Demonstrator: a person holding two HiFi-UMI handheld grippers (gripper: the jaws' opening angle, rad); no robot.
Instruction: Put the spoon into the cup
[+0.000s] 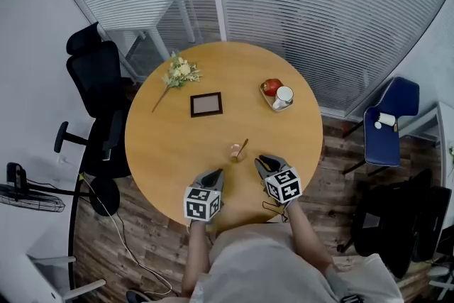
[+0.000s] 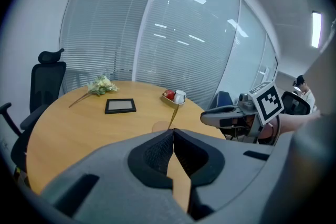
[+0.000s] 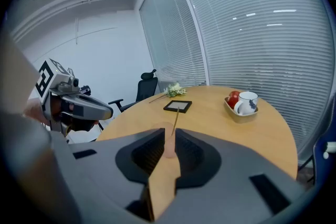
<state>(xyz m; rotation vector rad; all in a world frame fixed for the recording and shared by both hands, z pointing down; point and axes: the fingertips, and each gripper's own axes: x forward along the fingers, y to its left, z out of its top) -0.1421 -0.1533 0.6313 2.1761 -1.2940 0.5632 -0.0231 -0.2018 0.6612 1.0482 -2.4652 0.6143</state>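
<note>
The right tool [image 3: 167, 136] hangs with its jaws a narrow slit apart and nothing between them, and the left tool [image 2: 173, 132] has its jaws pressed together at the tips, also empty. Just ahead of both, roughly midway between them and perhaps a shade nearer the right one, the small pinkish translucent cup [image 1: 235, 151] stands on the round wooden tabletop [image 1: 177, 145]. The slim brown spoon [image 1: 243, 146] is in that cup, its handle leaning up and away toward the cup's far right, so the task looks done.
</note>
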